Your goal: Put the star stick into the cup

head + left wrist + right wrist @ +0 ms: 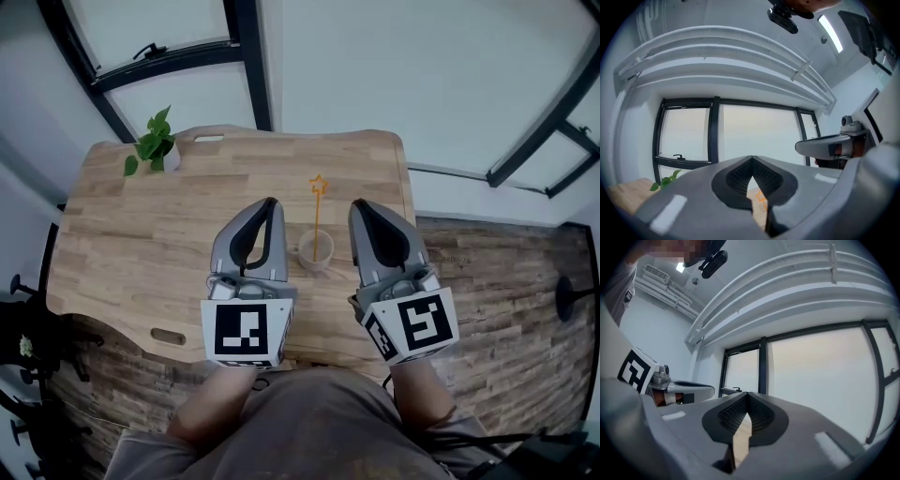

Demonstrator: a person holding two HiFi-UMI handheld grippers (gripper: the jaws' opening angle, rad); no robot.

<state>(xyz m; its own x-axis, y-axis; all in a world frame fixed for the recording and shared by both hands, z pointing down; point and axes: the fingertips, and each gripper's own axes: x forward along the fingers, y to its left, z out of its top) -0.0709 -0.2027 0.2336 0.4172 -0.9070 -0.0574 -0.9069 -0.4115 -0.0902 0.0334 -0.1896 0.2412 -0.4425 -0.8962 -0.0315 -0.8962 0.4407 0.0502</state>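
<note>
Head view: a pale wooden table (122, 234) stands against dark-framed windows (251, 66), with a small potted plant (153, 145) at its far left corner. Toward the near edge a small cup (316, 249) sits upright. The orange star stick (318, 211) stands inside it, star at the top, rising well above the rim. The left gripper (270, 202) and the right gripper (359, 204) flank the cup, close beside it but apart from it.

Left gripper view: the jaws meet at their tips and hold nothing. The slit beneath them shows table wood and the orange star.

Right gripper view: these jaws are likewise drawn together and empty, with only wood grain in the slit. The left gripper hangs off to the side.

The stick appears to be in place, so the danger is disturbance. The cup looks light and the stick tall, so a sideways brush from either gripper could tip the cup or flick the stick out.
</note>
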